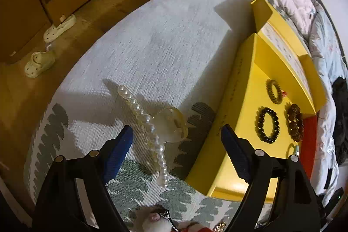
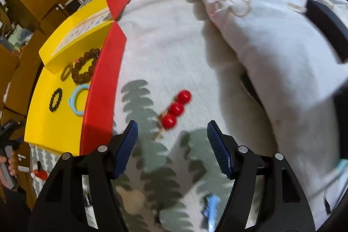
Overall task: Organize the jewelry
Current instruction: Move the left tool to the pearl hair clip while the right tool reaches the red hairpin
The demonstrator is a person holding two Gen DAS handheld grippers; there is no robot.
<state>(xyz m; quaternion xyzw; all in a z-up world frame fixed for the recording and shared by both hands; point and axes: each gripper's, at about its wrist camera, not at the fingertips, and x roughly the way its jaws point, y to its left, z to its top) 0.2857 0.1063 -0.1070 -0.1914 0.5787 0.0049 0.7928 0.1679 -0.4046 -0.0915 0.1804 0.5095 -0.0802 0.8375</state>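
**Bracelets in the yellow box, clips loose on the bed**

The yellow box (image 1: 250,84) sits open on the bed (image 1: 174,40), its flaps spread. Inside it lie a dark bead bracelet (image 1: 268,125), a brown bead bracelet (image 1: 295,122) and a thinner gold-brown bracelet (image 1: 274,91), each apart from the others on the box floor. A pale blue ring (image 2: 78,99) lies against the red side wall (image 2: 102,88); the left wrist view shows only a sliver of it.

The left gripper (image 1: 177,140) hangs over the bed beside the box, its fingers spread wide with nothing between them. Just ahead of them a pearl hair claw (image 1: 152,127) lies on the bedcover, near the box's outer wall.

Only the right wrist view shows the far side of the box: a red ball hair clip (image 2: 176,109) rests on the cover, just ahead of the right gripper (image 2: 173,140), whose fingers are likewise apart and empty. A small blue clip (image 2: 211,208) lies blurred near the lower edge, and a rumpled duvet (image 2: 261,25) is heaped to the right.
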